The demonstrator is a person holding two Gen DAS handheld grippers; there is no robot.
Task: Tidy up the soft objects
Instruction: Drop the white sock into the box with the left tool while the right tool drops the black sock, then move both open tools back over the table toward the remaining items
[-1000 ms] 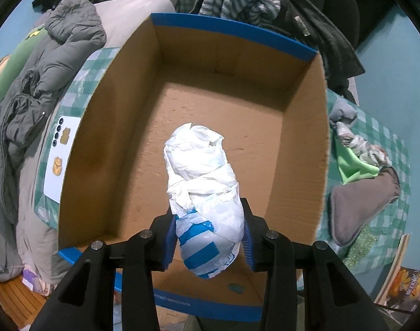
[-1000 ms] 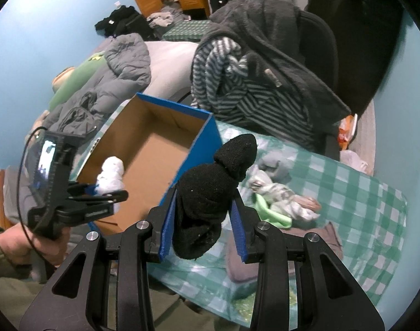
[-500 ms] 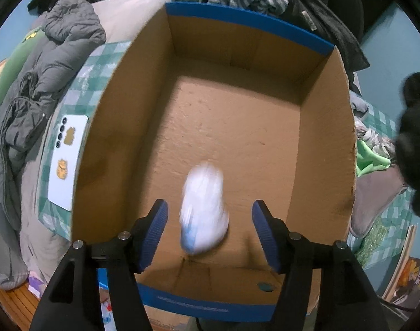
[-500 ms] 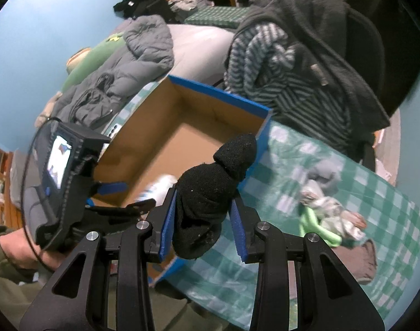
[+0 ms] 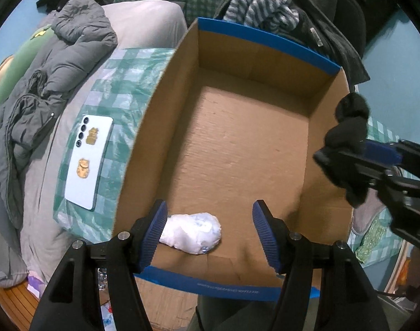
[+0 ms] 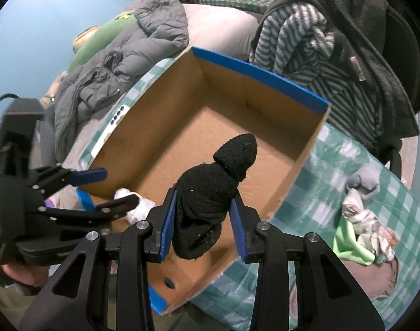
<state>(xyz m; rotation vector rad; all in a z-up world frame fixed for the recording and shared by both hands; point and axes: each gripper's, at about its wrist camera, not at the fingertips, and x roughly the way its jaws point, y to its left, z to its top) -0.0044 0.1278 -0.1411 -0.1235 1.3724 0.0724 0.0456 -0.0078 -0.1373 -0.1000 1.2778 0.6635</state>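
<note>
My left gripper [image 5: 208, 230] is spread wide with nothing between its blue pads, hanging over the near end of the cardboard box [image 5: 237, 143], and the white bundle [image 5: 192, 233] lies on the box floor by the near wall, just beside the left pad. My right gripper [image 6: 204, 227] is clamped on the black sock roll [image 6: 212, 195], holding it above the box's near right corner, the roll poking up past the fingertips. Out on the checked tablecloth [image 6: 356, 171] to the right sits a small heap of other soft items [image 6: 361, 220], well apart from the box.
</note>
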